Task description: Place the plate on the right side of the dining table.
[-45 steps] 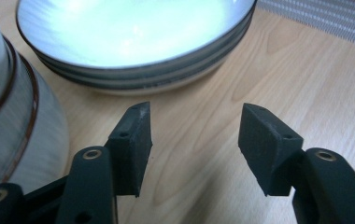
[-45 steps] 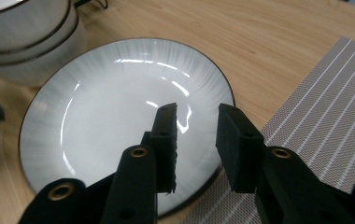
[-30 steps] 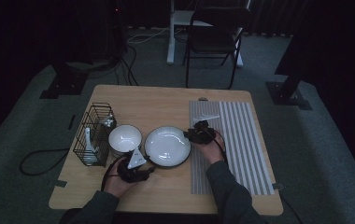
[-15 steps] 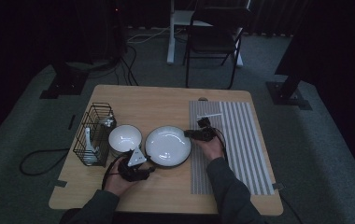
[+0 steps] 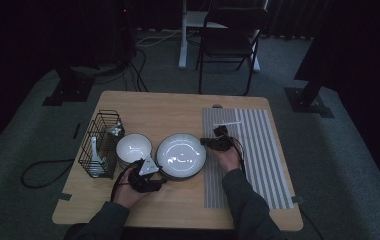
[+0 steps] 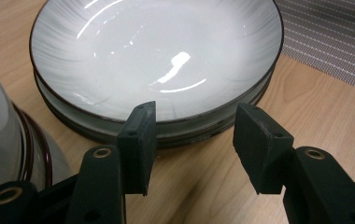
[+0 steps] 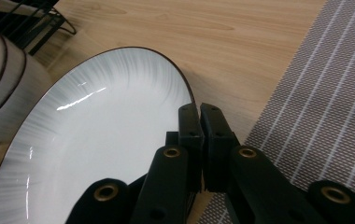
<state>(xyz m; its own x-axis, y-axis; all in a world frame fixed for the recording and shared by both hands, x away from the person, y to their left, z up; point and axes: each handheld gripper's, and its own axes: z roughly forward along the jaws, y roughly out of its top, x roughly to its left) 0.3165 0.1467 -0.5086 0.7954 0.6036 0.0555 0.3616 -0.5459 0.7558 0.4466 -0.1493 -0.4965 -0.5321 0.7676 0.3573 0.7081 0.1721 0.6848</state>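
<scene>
Your right gripper (image 7: pixel 200 116) has just been closing and now pinches the top plate (image 7: pixel 96 140) by its right rim, ready to lift it off the stack on the table (image 5: pixel 178 107). Your left gripper (image 6: pixel 192 135) waits spread at the near rim, touching nothing.

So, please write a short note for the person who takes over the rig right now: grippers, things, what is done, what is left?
Right gripper: jaws just closed on the rim of the top plate, on its side next to the striped mat.
Left gripper: jaws open, at the near edge of the plate stack, not touching.
Bowls stand between the plates and the wire rack.
Done: top plate gripped.
Left: probably lift it off the stack and set it down, perhaps on the mat.
</scene>
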